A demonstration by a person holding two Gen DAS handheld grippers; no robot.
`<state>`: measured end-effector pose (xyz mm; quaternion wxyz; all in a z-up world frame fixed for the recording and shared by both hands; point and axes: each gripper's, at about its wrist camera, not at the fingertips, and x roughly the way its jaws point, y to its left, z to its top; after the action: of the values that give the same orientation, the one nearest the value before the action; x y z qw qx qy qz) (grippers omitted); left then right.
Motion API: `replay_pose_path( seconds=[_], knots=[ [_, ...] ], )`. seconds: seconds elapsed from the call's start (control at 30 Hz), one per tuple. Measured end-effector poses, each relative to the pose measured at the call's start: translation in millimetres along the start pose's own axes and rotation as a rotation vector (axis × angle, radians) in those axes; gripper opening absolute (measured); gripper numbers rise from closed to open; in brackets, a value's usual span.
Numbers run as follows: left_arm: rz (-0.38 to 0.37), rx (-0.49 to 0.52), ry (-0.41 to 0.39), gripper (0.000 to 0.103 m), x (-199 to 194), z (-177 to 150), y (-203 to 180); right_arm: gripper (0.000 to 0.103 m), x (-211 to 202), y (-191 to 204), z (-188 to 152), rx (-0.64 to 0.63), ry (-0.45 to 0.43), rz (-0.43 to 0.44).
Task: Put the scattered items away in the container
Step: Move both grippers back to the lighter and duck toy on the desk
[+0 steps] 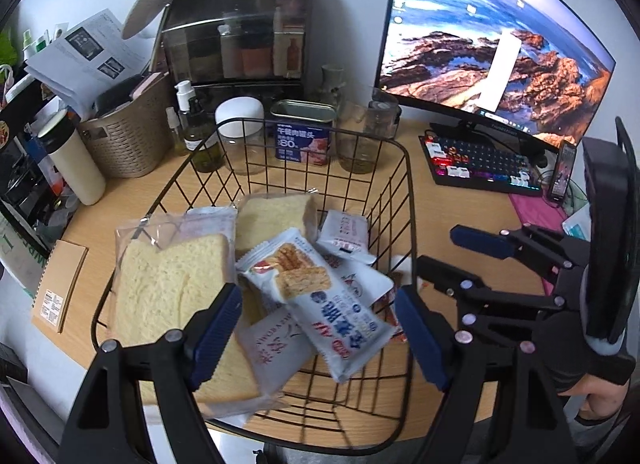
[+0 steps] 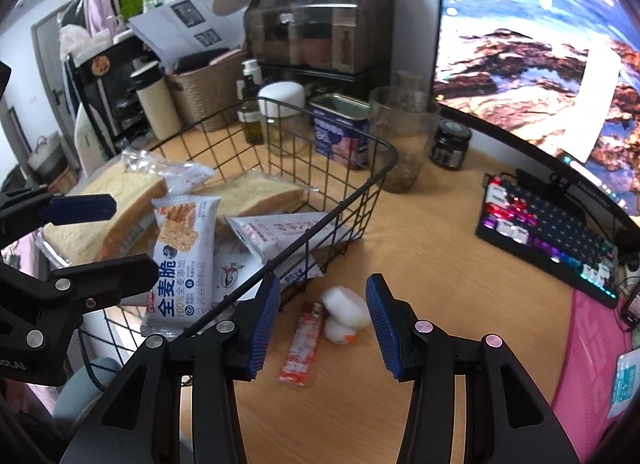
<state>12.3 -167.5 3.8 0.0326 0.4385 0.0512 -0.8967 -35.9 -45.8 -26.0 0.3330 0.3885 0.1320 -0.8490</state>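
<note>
A black wire basket [image 1: 404,183] [image 2: 360,199] stands on the wooden desk. It holds bagged bread slices [image 1: 168,288] [image 2: 116,199], a white-and-blue cracker packet [image 1: 320,304] [image 2: 180,256] and several small white snack packets [image 1: 344,229]. My left gripper [image 1: 320,336] is open and empty above the basket's near side. My right gripper [image 2: 322,324] is open and empty, just above a red-and-white stick packet [image 2: 302,344] and a small white plush duck [image 2: 344,316] lying on the desk beside the basket's right wall. It also shows open in the left wrist view [image 1: 452,252].
Behind the basket stand a luncheon-meat tin [image 1: 306,131], jars, bottles, a woven bin [image 1: 128,143] and a dark organiser box [image 1: 240,23]. A monitor [image 1: 500,43], keyboard [image 2: 552,232] and phone [image 1: 562,171] are at the right. A notebook [image 1: 56,284] lies at the left.
</note>
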Motion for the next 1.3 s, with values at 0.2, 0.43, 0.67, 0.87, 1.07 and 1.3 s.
replay_pose_path(
  seconds=[0.2, 0.43, 0.67, 0.87, 1.07, 1.3],
  knots=[
    [0.001, -0.014, 0.000, 0.081, -3.1, 0.2, 11.5, 0.048, 12.2, 19.7, 10.4, -0.025, -0.001, 0.020],
    [0.009, -0.033, -0.002, 0.081, -4.2, -0.3, 20.5, 0.048, 21.9, 32.7, 19.4, -0.047, -0.001, 0.044],
    [-0.047, -0.031, -0.001, 0.081, -4.4, 0.3, 10.8, 0.048, 10.2, 20.9, 15.0, -0.046, -0.021, 0.041],
    [-0.097, 0.015, 0.034, 0.081, 6.0, -0.2, -31.4, 0.048, -18.3, -24.4, -4.2, 0.024, -0.025, -0.040],
    [-0.148, -0.002, 0.069, 0.081, 28.6, -12.8, -83.2, 0.048, -53.4, -62.3, -30.5, 0.057, -0.024, -0.083],
    [-0.071, -0.115, 0.123, 0.081, 69.0, -33.4, -104.2, 0.048, -57.7, -101.8, -41.5, 0.000, 0.026, -0.063]
  ],
)
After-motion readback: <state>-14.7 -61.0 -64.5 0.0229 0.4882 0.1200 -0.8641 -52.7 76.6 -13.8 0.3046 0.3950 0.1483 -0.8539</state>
